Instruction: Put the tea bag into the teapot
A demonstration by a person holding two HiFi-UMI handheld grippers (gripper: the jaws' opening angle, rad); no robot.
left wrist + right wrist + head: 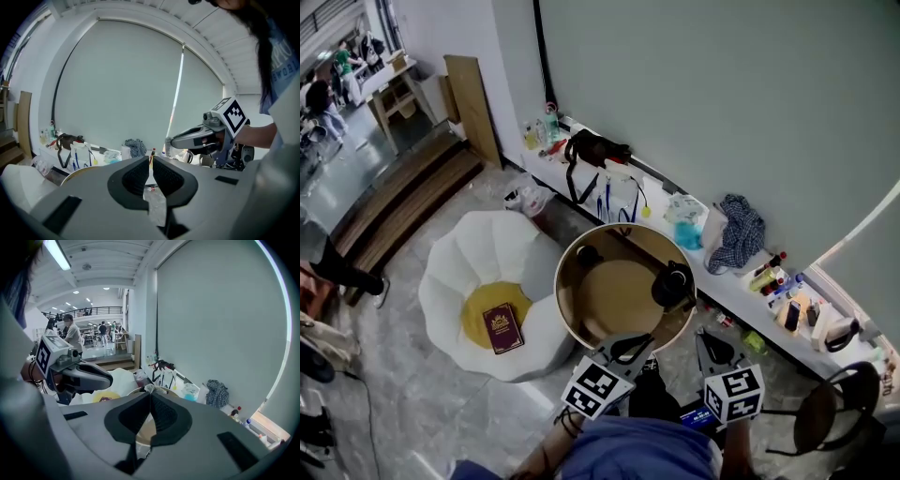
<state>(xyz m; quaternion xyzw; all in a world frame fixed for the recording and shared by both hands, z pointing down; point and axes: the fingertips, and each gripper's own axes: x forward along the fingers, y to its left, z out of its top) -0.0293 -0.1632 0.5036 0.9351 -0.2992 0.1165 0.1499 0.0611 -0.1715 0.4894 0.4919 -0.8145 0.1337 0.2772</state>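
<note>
**A:** Gripper status?

**B:** Left gripper [151, 160] is pinched to a slit on a thin translucent plastic wrapper [154, 206]. Right gripper [150, 394] is clamped on a small crumpled pale tea bag [150, 389], which pokes out at the tips. Which piece is the bag and which the wrapper is my read, not certain.

**A:** Why hold both at the near edge?

**B:** Probably so the unwrapping happens in the air, clear of the pot. The squat black teapot [673, 284] sits on the right side of the round tan wooden tabletop [614, 300], apart from both grippers.

**A:** Next?

**B:** Likely the right gripper carries the bag over the teapot. I can't tell whether the lid is on, so that's a risk.
</note>
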